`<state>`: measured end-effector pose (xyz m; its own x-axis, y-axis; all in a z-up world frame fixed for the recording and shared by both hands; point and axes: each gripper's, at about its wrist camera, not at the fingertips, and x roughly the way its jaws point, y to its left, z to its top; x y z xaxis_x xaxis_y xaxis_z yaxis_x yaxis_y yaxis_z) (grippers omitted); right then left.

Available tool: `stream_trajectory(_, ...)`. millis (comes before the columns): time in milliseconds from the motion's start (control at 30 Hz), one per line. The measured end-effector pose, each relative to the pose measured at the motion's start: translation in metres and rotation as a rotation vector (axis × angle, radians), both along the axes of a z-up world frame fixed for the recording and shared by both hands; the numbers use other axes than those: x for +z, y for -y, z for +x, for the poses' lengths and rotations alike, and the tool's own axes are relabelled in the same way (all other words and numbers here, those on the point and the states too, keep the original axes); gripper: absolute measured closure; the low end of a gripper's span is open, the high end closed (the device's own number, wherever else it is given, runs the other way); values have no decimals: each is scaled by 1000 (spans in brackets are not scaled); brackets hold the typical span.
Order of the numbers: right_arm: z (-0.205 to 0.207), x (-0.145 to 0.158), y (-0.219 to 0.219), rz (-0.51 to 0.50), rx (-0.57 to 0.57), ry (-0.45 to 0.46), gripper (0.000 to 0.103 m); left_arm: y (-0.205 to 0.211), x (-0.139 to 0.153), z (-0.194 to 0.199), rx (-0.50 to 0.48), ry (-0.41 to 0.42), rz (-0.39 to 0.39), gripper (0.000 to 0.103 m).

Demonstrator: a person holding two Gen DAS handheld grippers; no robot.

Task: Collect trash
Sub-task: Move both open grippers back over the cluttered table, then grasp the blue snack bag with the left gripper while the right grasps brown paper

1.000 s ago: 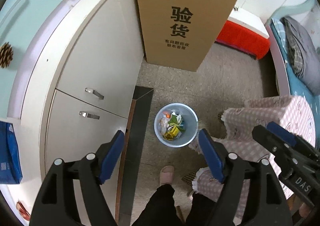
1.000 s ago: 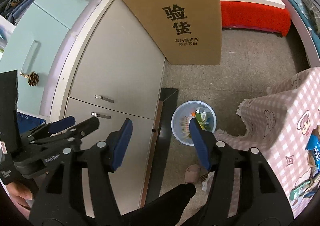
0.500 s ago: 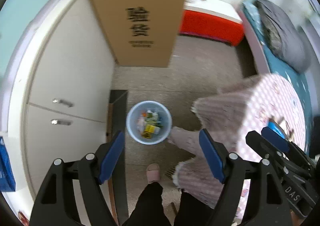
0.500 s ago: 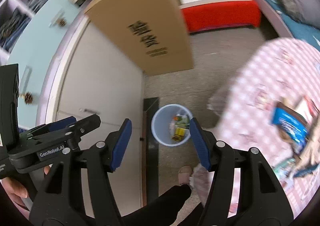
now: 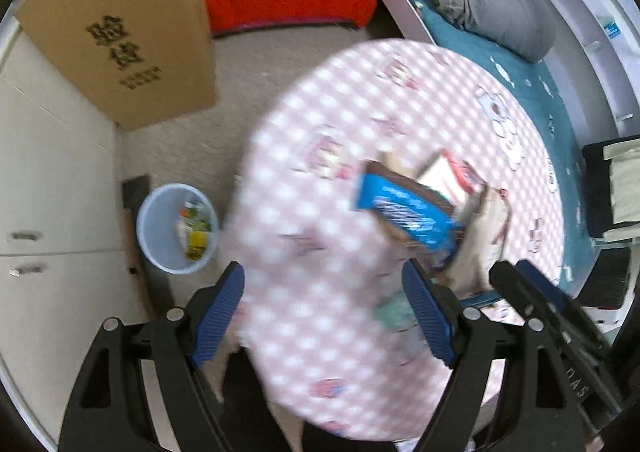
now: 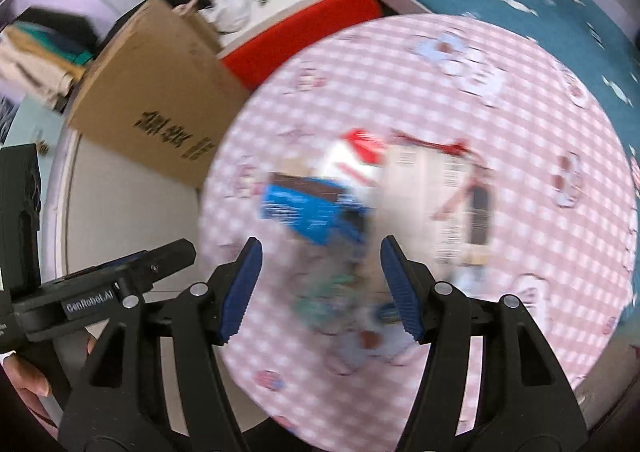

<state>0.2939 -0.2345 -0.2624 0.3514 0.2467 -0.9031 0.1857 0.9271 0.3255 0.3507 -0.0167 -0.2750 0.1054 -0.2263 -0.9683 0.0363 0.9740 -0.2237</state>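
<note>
On the pink checked table (image 6: 500, 100), blurred wrappers (image 6: 316, 212) lie heaped; both grippers gape empty.

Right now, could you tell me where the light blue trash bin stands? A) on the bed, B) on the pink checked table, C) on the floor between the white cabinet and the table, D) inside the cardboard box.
C: in the left wrist view the trash bin sits on the floor, with the white cabinet on one side and the pink checked table on the other.
</note>
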Motion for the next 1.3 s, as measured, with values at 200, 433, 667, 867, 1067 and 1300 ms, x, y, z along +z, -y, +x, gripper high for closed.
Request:
stream_trajectory(200,3,-11,41,11,-9,-20,42,41,-25,12,92,-40,-67,24)
stream_trajectory(433,25,-23,59,20,56,-26,42,45,-52,35,268,-74,-71,24)
stream_trajectory(667,50,-32,54,27,133,-36,41,43,-70,49,338,-97,-67,29)
stream_trajectory(867,58,-32,40,30,178,-33,41,38,-74,51,340,-111,-86,75)
stream_trajectory(1067,59,-30,19,22,214,-29,41,21,-54,43,311,-83,-155,84)
stream_trajectory(1300,41,-22,-10,14,236,-27,41,6,-25,23,228,-40,-194,86)
